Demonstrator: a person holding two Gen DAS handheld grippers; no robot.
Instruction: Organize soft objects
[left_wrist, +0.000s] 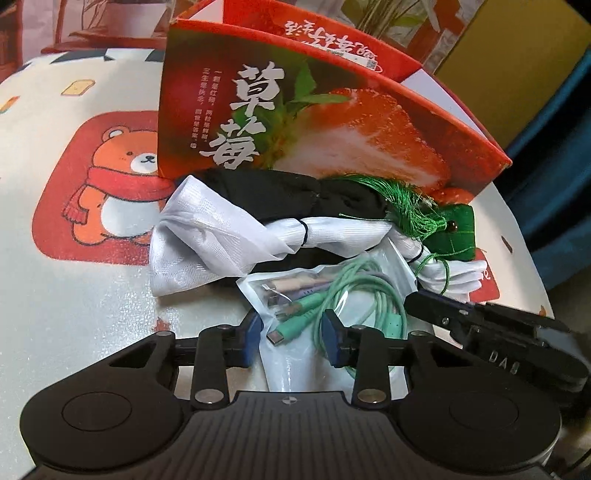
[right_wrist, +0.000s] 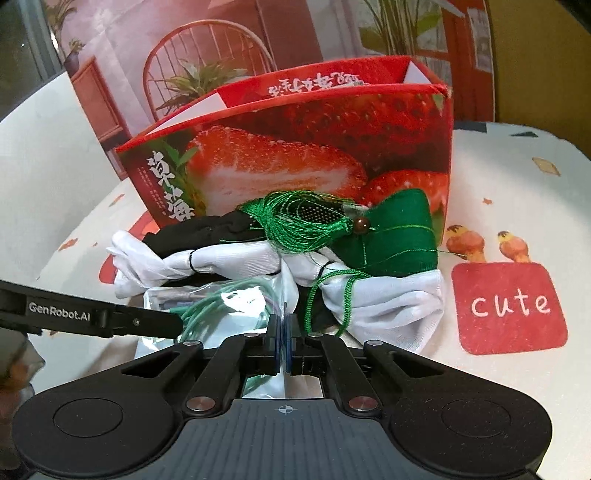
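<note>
A pile of soft things lies in front of a red strawberry box (left_wrist: 332, 122) (right_wrist: 295, 147): a white cloth tied with black bands (left_wrist: 207, 236) (right_wrist: 388, 302), a black cloth (left_wrist: 266, 195) (right_wrist: 199, 232), and a green sachet with a tassel (left_wrist: 452, 232) (right_wrist: 391, 236). A clear plastic bag holding green cables (left_wrist: 332, 291) (right_wrist: 221, 302) lies nearest. My left gripper (left_wrist: 291, 339) is open with its fingers on either side of the bag. My right gripper (right_wrist: 283, 350) is shut on the bag's edge.
The table (left_wrist: 74, 295) (right_wrist: 517, 166) has a white cover with a bear print and a red "cute" patch (right_wrist: 509, 306). The right gripper's body shows at right in the left wrist view (left_wrist: 491, 332). The left gripper's arm shows at left in the right wrist view (right_wrist: 92, 317).
</note>
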